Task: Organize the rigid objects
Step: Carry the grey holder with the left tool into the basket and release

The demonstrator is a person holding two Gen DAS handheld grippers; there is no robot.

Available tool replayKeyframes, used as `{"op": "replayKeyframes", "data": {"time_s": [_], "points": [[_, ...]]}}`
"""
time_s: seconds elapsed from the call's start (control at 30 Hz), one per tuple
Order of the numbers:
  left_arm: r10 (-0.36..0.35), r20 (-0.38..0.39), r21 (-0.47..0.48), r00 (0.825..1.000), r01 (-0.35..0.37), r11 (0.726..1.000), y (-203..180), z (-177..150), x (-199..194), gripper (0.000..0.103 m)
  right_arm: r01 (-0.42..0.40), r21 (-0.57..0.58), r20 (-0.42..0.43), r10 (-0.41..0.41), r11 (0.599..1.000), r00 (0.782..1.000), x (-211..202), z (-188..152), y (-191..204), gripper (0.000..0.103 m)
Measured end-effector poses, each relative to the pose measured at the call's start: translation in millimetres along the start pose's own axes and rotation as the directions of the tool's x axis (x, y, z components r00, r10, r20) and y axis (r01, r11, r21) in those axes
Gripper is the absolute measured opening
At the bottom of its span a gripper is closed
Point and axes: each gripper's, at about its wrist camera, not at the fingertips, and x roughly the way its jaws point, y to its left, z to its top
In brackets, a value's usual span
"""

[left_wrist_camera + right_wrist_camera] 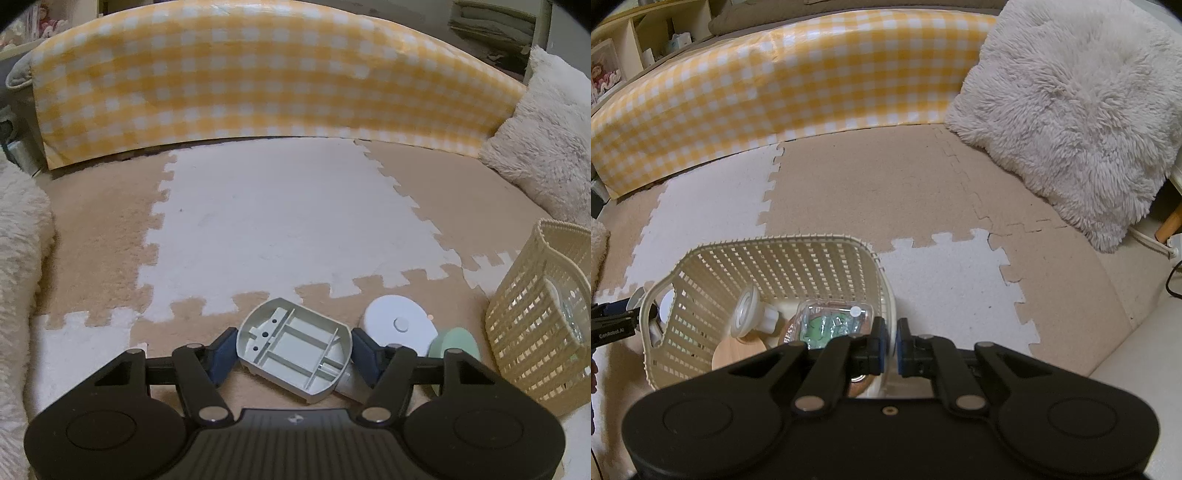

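Left wrist view: left gripper [293, 349] fingers grasp a grey tray [293, 349]; white disc [399, 323], basket [535, 332] beside. Right gripper [891, 349] fingers clenched on the basket rim.

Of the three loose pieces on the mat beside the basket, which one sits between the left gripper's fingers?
The grey ribbed tray; the white disc and green piece lie outside the fingers, toward the basket.

One cream basket [775, 258], one grey tray [293, 349], one white disc [399, 323], one green disc [456, 341], two tools.
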Motion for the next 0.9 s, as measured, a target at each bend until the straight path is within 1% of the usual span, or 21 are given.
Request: {"op": "replayKeyframes", "data": {"time_s": [0.17, 0.27, 0.43, 0.53, 0.67, 0.73, 0.9], "points": [[0.012, 0.020, -0.046, 1.000, -0.011, 0.999, 1.0, 6.0, -9.0, 0.065, -0.001, 0.000, 0.001, 0.001, 1.000, 1.000, 0.1, -0.2, 0.3, 0.007], [0.007, 0.050, -0.072, 0.999, -0.003, 0.997, -0.6, 12.4, -19.3, 0.065, -0.001, 0.000, 0.001, 0.001, 1.000, 1.000, 0.2, -0.3, 0.3, 0.007], [-0.010, 0.099, -0.087, 0.995, 0.019, 0.996, -9.9, 24.9, -37.3, 0.065, -0.001, 0.002, 0.000, 0.001, 1.000, 1.000, 0.6, 0.3, 0.5, 0.006], [-0.030, 0.129, -0.104, 0.991, 0.043, 0.994, -17.3, 32.0, -49.5, 0.065, -0.002, 0.003, 0.000, 0.002, 1.000, 1.000, 0.4, 0.2, 0.2, 0.006], [-0.070, 0.165, -0.135, 0.984, 0.092, 0.987, -35.2, 41.7, -69.7, 0.065, -0.002, 0.003, 0.000, 0.002, 1.000, 1.000, 0.5, 0.1, 0.1, 0.006], [-0.102, 0.170, -0.157, 0.980, 0.129, 0.979, -46.6, 45.1, -77.8, 0.065, -0.003, 0.004, 0.001, 0.003, 1.000, 1.000, 0.4, 0.0, -0.3, 0.006], [-0.177, 0.160, -0.171, 0.971, 0.203, 0.964, -79.1, 45.1, -93.1, 0.065, -0.005, 0.008, 0.001, 0.005, 1.000, 1.000, 0.5, -0.4, -1.0, 0.006]]}}
